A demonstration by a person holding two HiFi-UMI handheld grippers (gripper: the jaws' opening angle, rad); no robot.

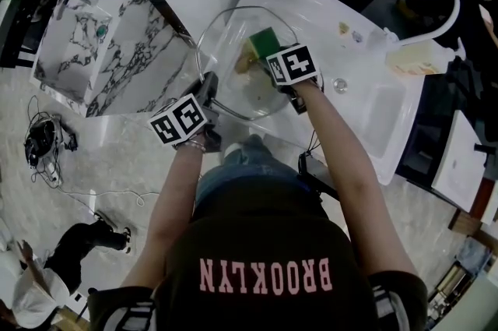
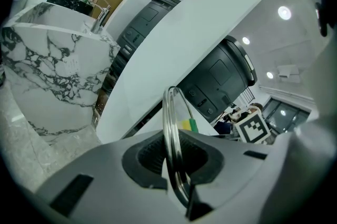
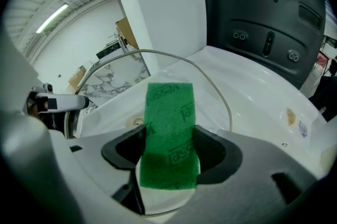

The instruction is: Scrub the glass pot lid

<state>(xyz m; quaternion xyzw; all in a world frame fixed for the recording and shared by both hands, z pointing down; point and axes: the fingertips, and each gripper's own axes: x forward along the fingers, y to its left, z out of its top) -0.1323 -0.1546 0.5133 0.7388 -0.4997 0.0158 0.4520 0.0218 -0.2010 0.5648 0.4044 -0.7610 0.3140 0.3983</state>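
Note:
The glass pot lid (image 1: 233, 41), clear with a metal rim (image 2: 171, 133), is held up over the white sink counter (image 1: 311, 2). My left gripper (image 1: 208, 92) is shut on the lid's near rim, seen edge-on between the pads in the left gripper view. My right gripper (image 1: 268, 57) is shut on a green and yellow sponge (image 1: 263, 41), which lies against the lid. In the right gripper view the sponge's green face (image 3: 169, 133) stands between the pads, with the lid's rim (image 3: 210, 80) curving behind it.
A marble-patterned cabinet (image 1: 101, 49) stands at the left. A white faucet (image 1: 440, 6) and a soap bottle (image 1: 420, 57) are at the right by a sink basin (image 1: 385, 119). A dark appliance (image 3: 263, 12) stands behind the counter. Cables (image 1: 47, 146) lie on the floor.

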